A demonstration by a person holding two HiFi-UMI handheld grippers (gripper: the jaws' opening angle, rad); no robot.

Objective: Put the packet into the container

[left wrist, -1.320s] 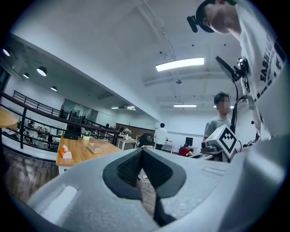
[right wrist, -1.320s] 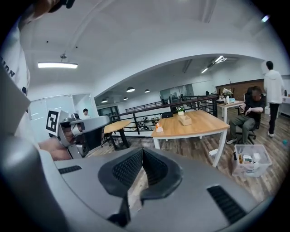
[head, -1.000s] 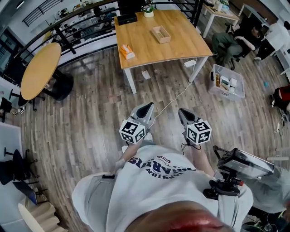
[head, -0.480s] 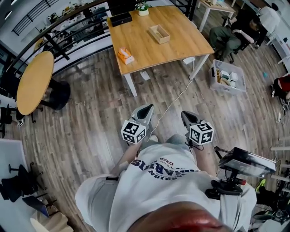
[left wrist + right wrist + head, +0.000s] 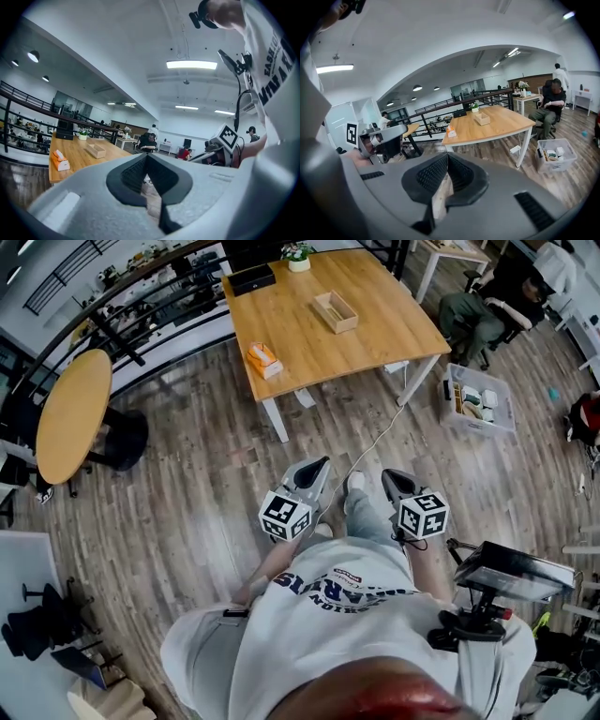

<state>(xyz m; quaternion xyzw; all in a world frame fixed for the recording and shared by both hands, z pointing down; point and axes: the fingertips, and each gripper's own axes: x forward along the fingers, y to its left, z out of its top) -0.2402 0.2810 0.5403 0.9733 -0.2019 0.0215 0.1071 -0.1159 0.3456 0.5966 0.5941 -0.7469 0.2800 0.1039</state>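
Observation:
The orange packet point(image 5: 262, 359) lies near the left edge of the wooden table point(image 5: 375, 334), far ahead of me. The open wooden box container point(image 5: 336, 311) stands further back on the same table. My left gripper point(image 5: 320, 466) and right gripper point(image 5: 388, 475) are held side by side over the floor in front of my body, both shut with nothing between the jaws. In the left gripper view the packet point(image 5: 59, 160) and the box point(image 5: 96, 150) show beyond the shut jaws, at the left. In the right gripper view the packet point(image 5: 451, 131) and box point(image 5: 482, 118) lie above them.
A black case point(image 5: 251, 277) and a potted plant point(image 5: 298, 256) sit at the table's far edge. A clear plastic bin point(image 5: 478, 404) stands on the floor to the right, near a seated person point(image 5: 483, 310). A round table point(image 5: 70, 413) is at left. A white cable point(image 5: 375, 442) trails across the floor.
I have stepped a little closer to the table, and both grippers have come forward with me. Their jaws stay shut and empty.

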